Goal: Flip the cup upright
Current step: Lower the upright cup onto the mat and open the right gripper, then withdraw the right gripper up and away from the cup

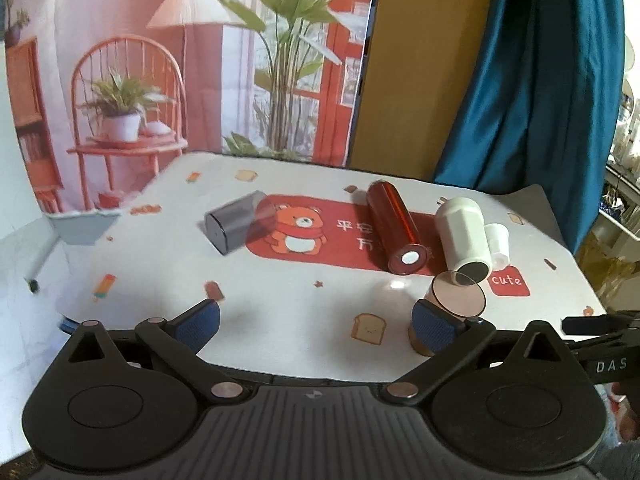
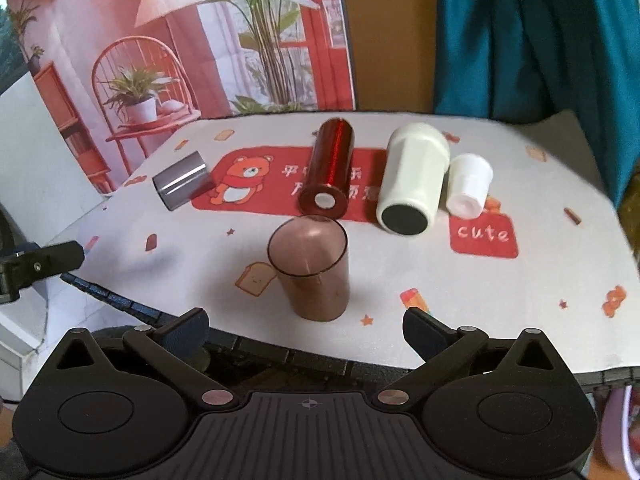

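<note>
A translucent brown cup (image 2: 310, 270) stands upright near the table's front edge, its mouth up. In the left wrist view it (image 1: 458, 300) shows just past my right finger. My right gripper (image 2: 306, 330) is open, its fingers either side of the cup's base and a little in front, not touching. My left gripper (image 1: 316, 318) is open and empty, left of the cup. A grey cup (image 1: 238, 222) (image 2: 182, 184), a red cup (image 1: 396, 230) (image 2: 328, 170), a large white cup (image 1: 464, 238) (image 2: 414, 180) and a small white cup (image 1: 498, 244) (image 2: 468, 186) lie on their sides behind.
The table has a white cloth (image 2: 500, 312) printed with a red bear panel and a "cute" label. A printed backdrop (image 1: 160, 60) and a teal curtain (image 1: 540, 80) stand behind. The other gripper's tip shows at each view's edge (image 2: 40, 262) (image 1: 592, 324).
</note>
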Demonstrator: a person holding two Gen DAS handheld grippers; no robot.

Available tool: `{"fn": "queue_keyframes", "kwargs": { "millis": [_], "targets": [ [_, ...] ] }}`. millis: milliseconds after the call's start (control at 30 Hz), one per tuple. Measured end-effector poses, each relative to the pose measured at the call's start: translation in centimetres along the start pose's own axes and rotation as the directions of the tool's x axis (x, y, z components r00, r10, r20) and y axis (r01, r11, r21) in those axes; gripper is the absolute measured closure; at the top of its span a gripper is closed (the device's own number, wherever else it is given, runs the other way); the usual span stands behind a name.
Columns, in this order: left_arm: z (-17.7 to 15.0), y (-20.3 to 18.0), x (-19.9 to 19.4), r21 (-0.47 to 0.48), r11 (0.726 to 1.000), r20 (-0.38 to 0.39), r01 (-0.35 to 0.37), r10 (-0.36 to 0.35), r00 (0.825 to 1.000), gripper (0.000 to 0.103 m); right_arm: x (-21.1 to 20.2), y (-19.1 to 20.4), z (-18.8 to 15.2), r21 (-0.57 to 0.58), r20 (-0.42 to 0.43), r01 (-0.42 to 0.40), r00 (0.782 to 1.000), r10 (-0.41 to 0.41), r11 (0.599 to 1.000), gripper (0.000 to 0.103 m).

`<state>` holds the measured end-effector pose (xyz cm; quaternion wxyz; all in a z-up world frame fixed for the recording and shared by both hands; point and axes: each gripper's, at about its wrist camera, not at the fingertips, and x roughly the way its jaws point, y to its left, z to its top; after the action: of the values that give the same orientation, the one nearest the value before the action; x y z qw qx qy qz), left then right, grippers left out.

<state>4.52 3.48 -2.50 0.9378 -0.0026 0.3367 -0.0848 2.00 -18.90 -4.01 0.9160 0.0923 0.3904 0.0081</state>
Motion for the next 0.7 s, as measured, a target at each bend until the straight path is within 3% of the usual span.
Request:
{"fn": "queue_keyframes", "kwargs": {
  "millis": [133, 267, 700],
  "targets": [
    [0.1, -0.8, -1.6, 0.036, 0.995, 0.028, -0.088, 0.087, 0.996, 0.000, -2.2, 1.2, -0.5, -0.048, 0.068, 0.037, 0.997, -0.034, 0.998, 0.000],
    [-0.3, -1.4, -2.2, 0.045, 0.992, 0.058, -0.118, 0.115, 0.992, 0.000, -3.5, 1.8, -0.9, -0.076, 0.110, 0.031, 0.994, -0.023, 0.997, 0.000],
    [-1.0, -1.4, -2.0, 0.028, 0.992, 0.046, -0.119, 0.118, 0.992, 0.000, -4.3, 2.7, -1.2, -0.113, 0.131, 0.062, 0.990, -0.047, 0.992, 0.000]
  ]
}}
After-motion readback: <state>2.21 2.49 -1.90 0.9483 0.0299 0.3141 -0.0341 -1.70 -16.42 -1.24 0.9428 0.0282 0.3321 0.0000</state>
